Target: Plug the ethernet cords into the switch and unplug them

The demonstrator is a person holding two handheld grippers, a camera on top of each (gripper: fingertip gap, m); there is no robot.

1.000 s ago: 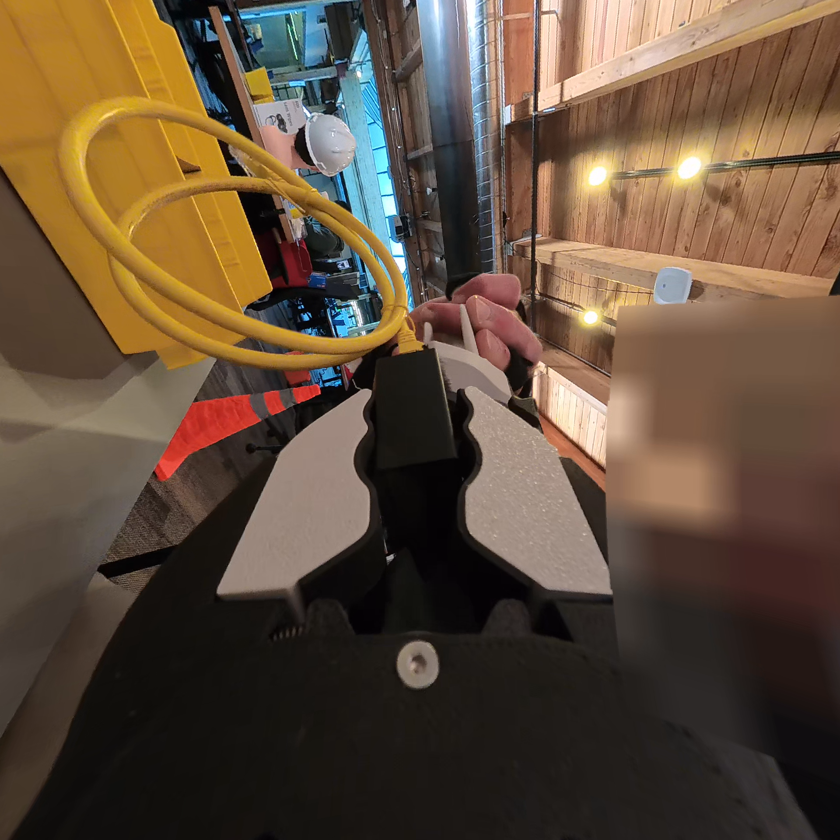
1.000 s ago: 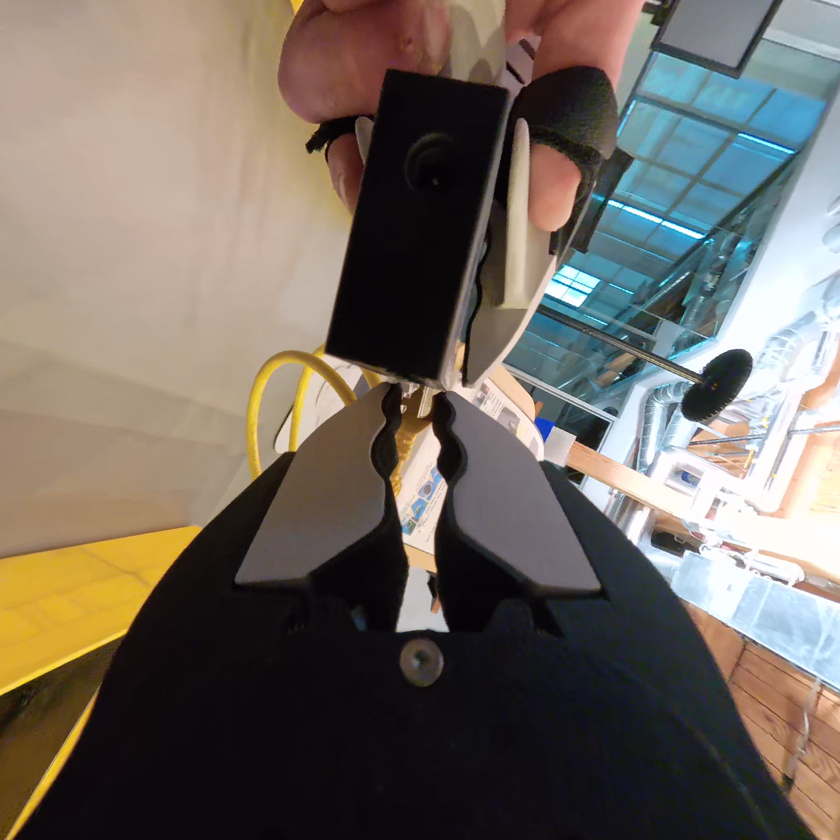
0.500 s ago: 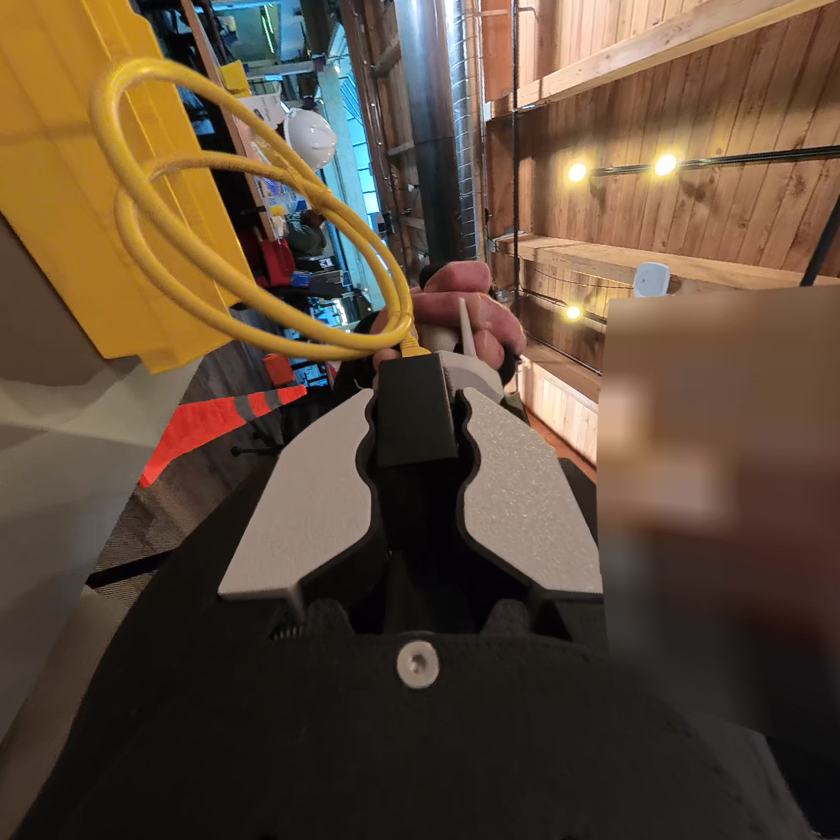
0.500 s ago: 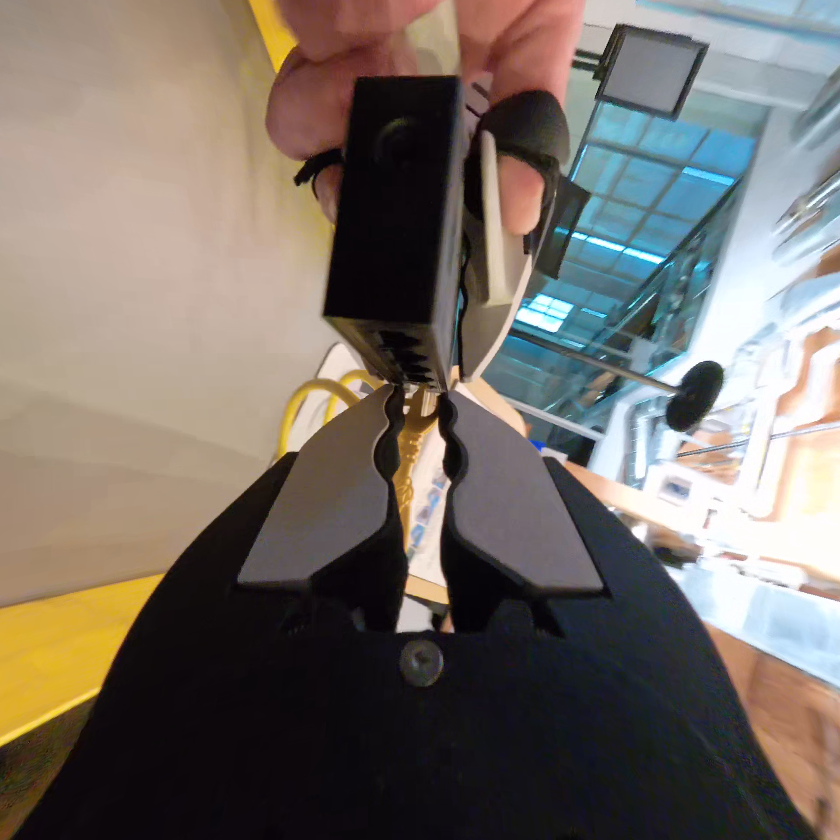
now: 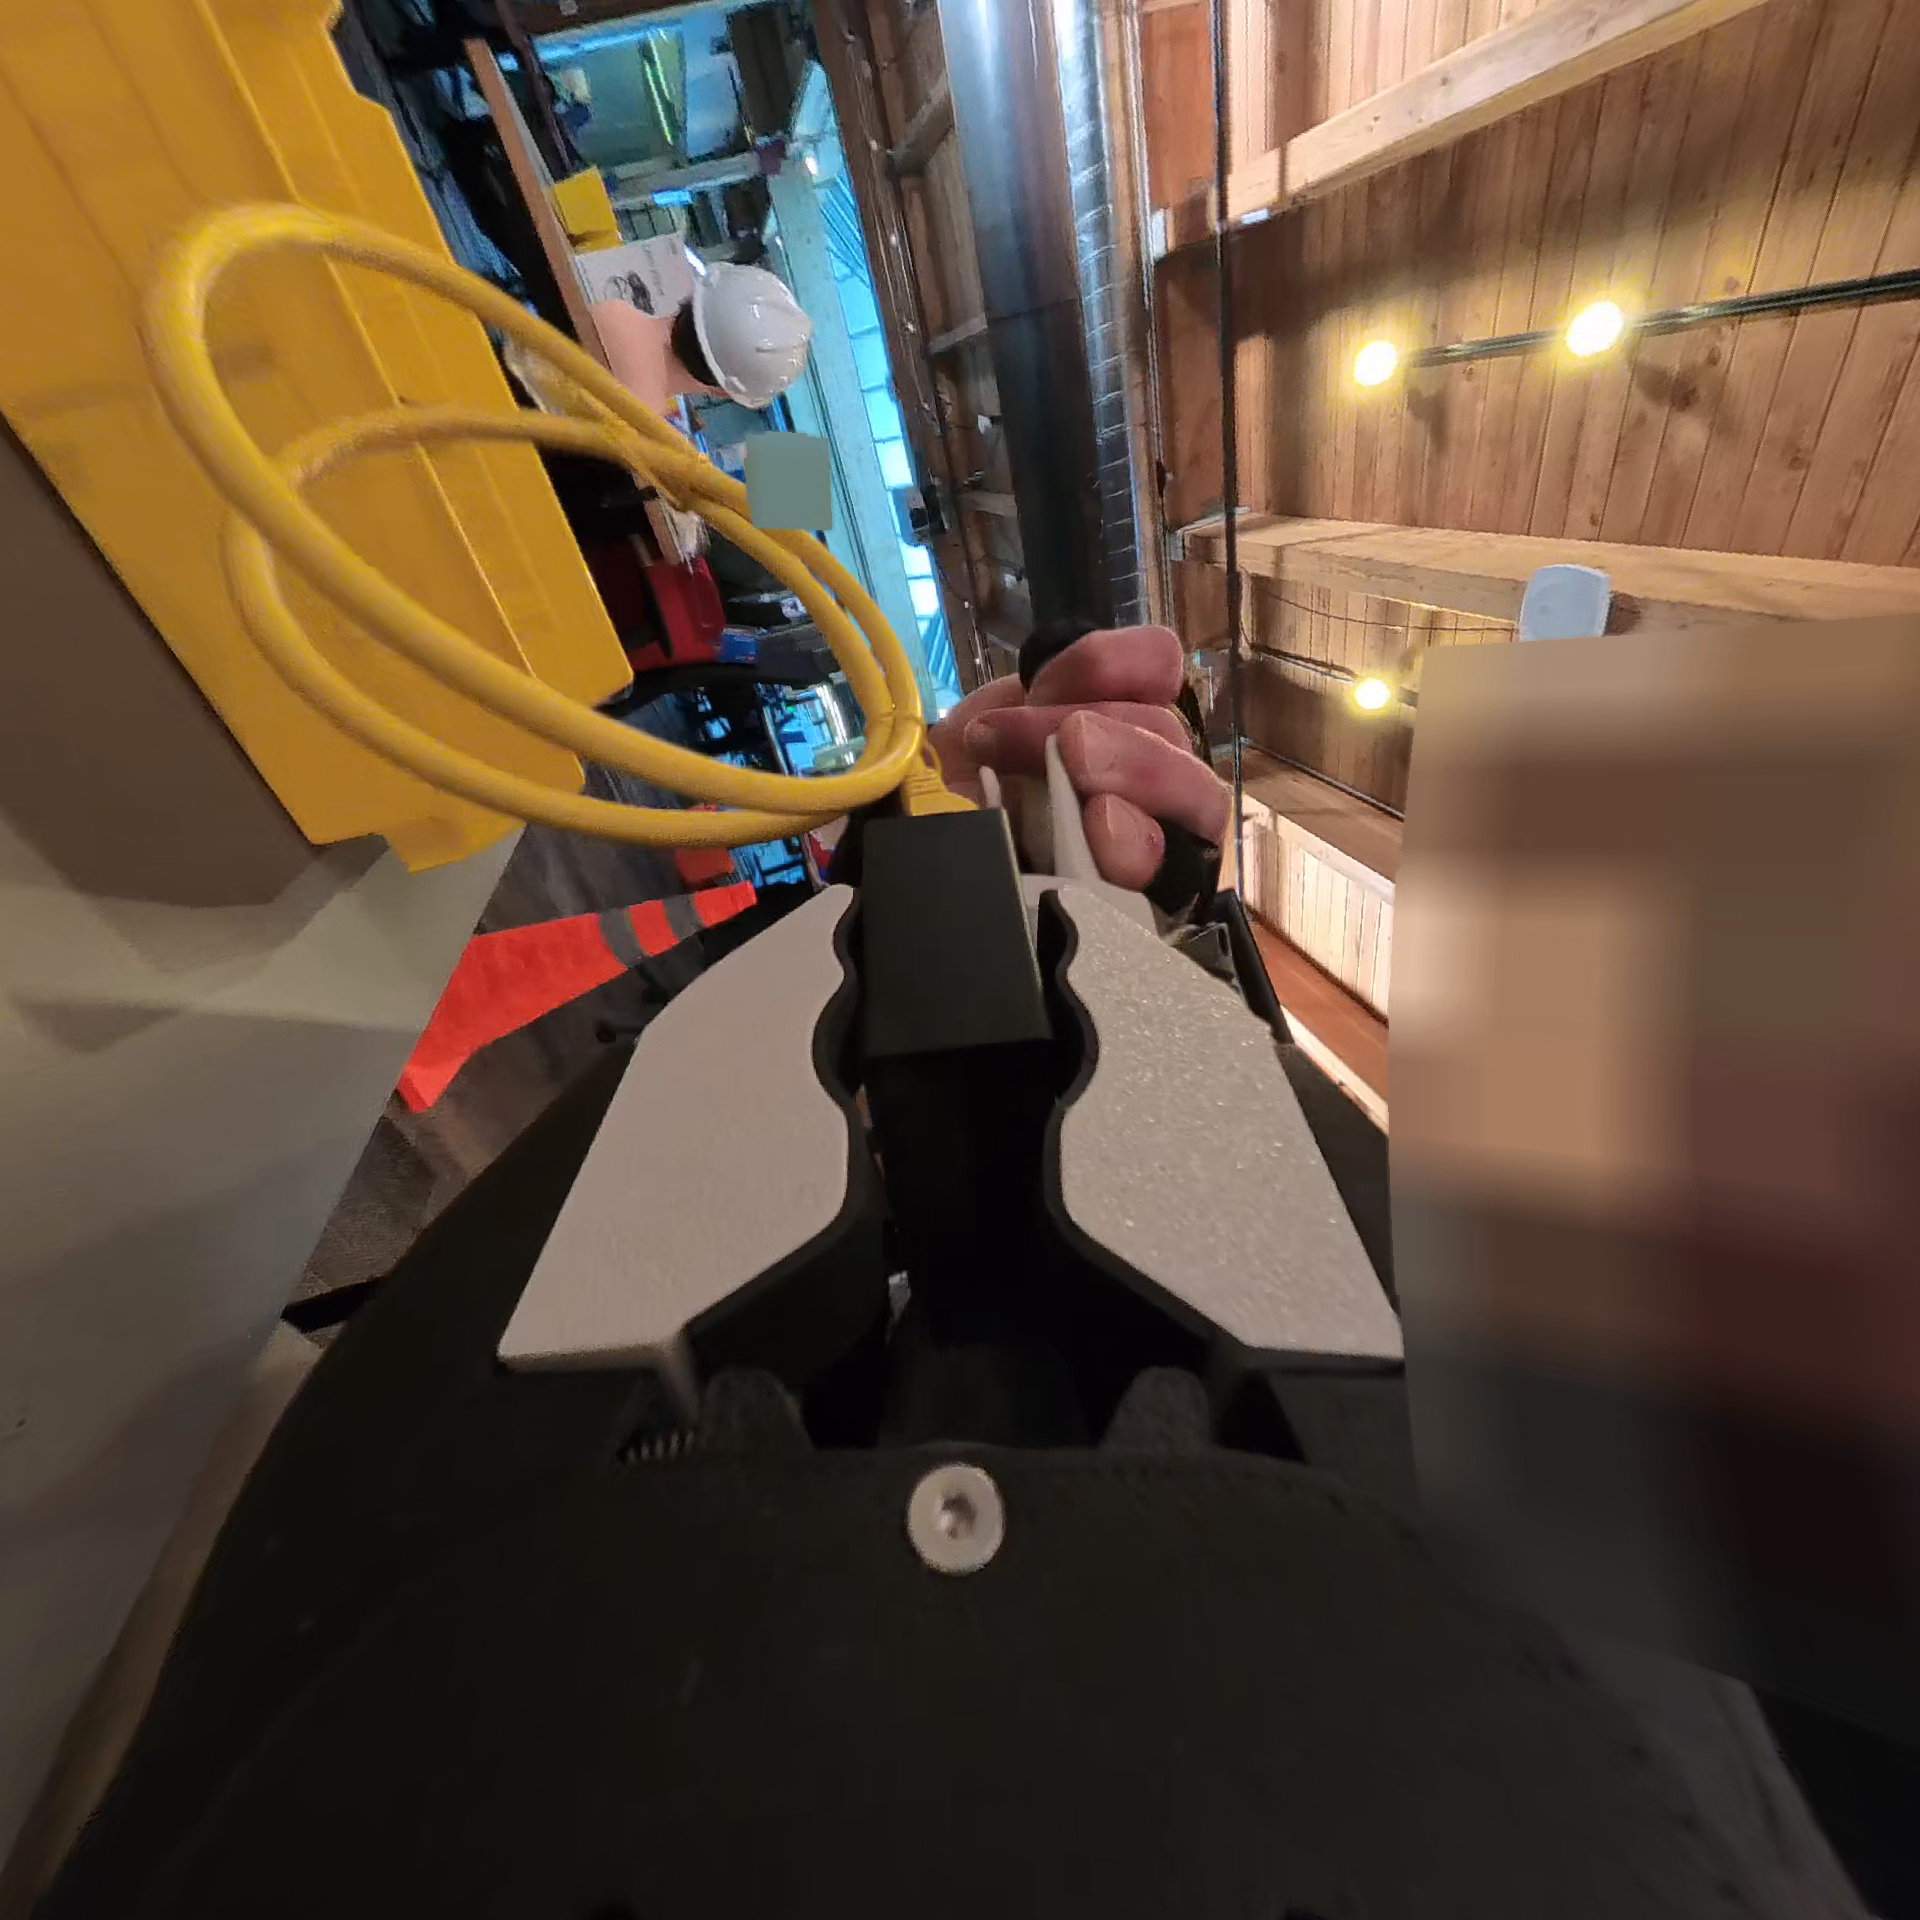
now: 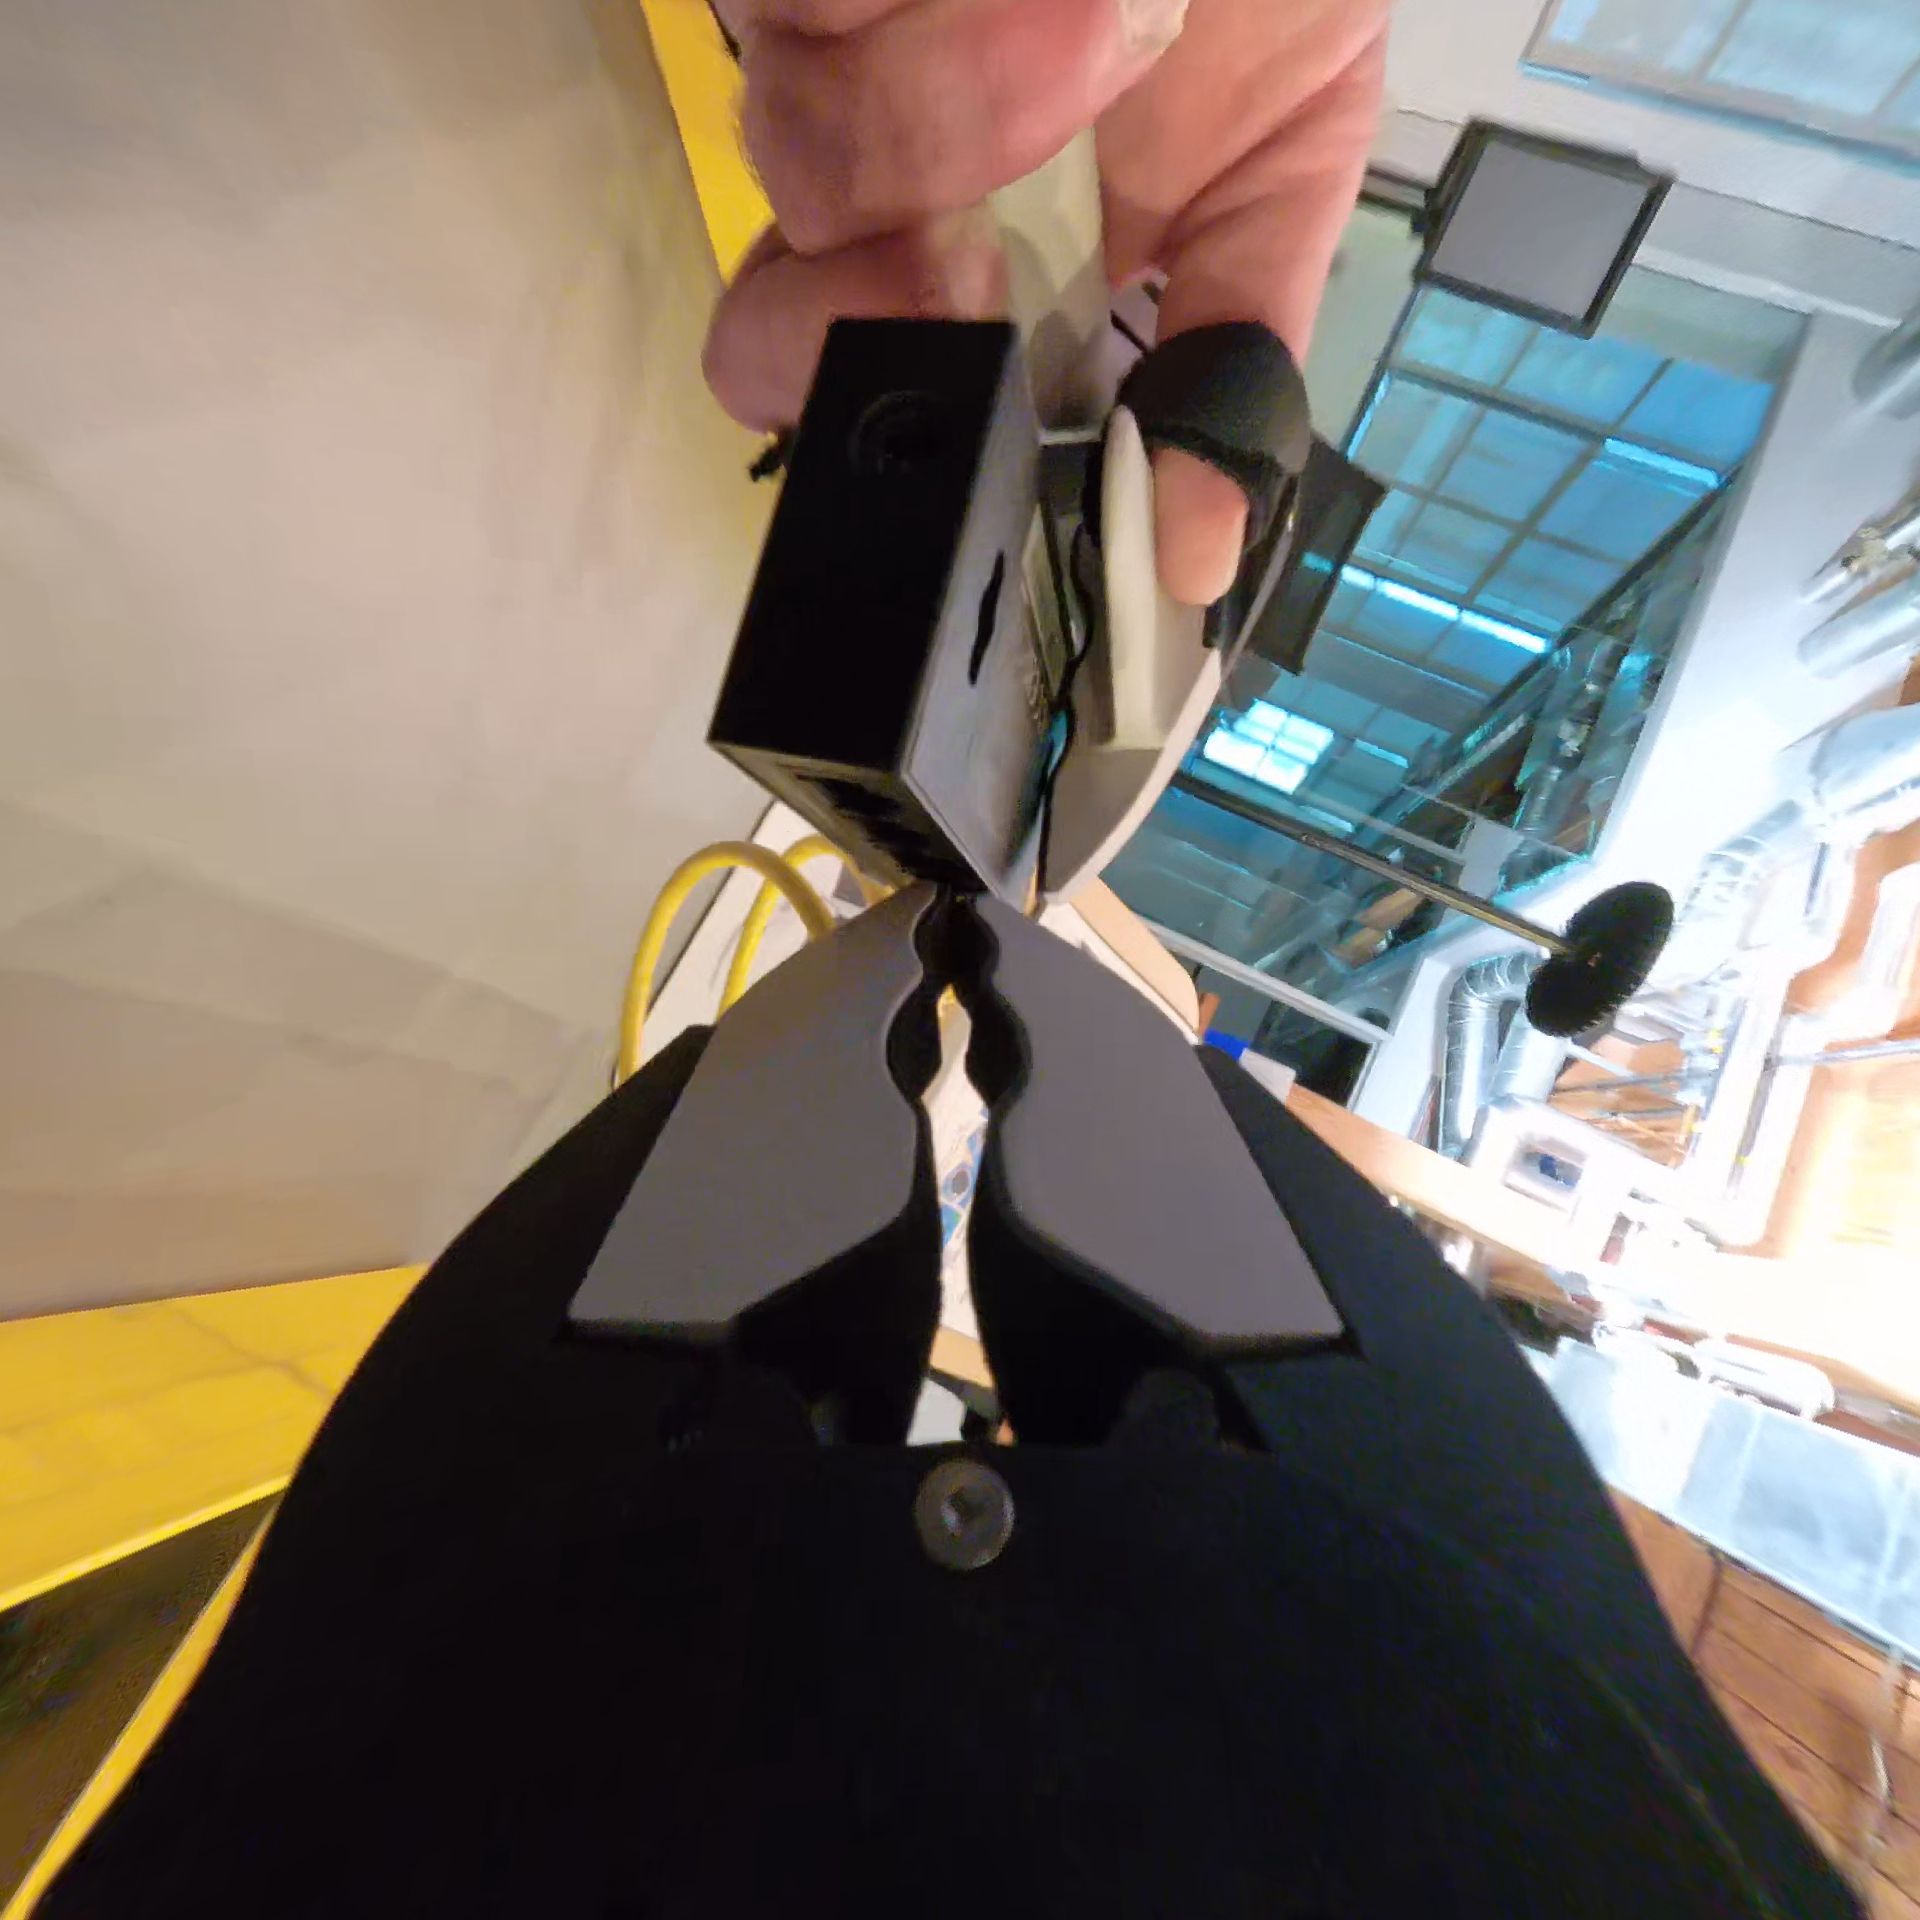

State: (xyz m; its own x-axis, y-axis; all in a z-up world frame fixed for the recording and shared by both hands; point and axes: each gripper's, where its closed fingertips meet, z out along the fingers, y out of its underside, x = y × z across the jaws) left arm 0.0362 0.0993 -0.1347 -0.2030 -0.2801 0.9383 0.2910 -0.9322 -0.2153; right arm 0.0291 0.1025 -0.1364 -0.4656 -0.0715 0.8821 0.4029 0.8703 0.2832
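Note:
My left gripper (image 5: pixel 945 914) is shut on a small black switch (image 5: pixel 951 956), which it holds up in the air. A yellow ethernet cord (image 5: pixel 416 644) loops off to the left, and its plug (image 5: pixel 930 795) sits at the switch's far end. In the right wrist view the switch (image 6: pixel 862 582) faces me port side down, with the left gripper's grey fingers (image 6: pixel 1101 727) and a hand behind it. My right gripper (image 6: pixel 951 914) is closed, with its tips at the port face. The plug is hidden there. The cord's loops (image 6: pixel 665 935) show behind the right gripper.
A yellow bin (image 5: pixel 312 312) and a pale table surface (image 5: pixel 156 1143) lie to the left. An orange cone (image 5: pixel 561 956) and a white hard hat (image 5: pixel 748 332) are farther off. The hand holding the right gripper (image 5: pixel 1091 727) is just beyond the switch. The grippers are tip to tip, or close to it.
The yellow plug boot no longer shows between my right jaws, which stand closer together. The switch has tilted in the right wrist view. The cord loops have swung a little.

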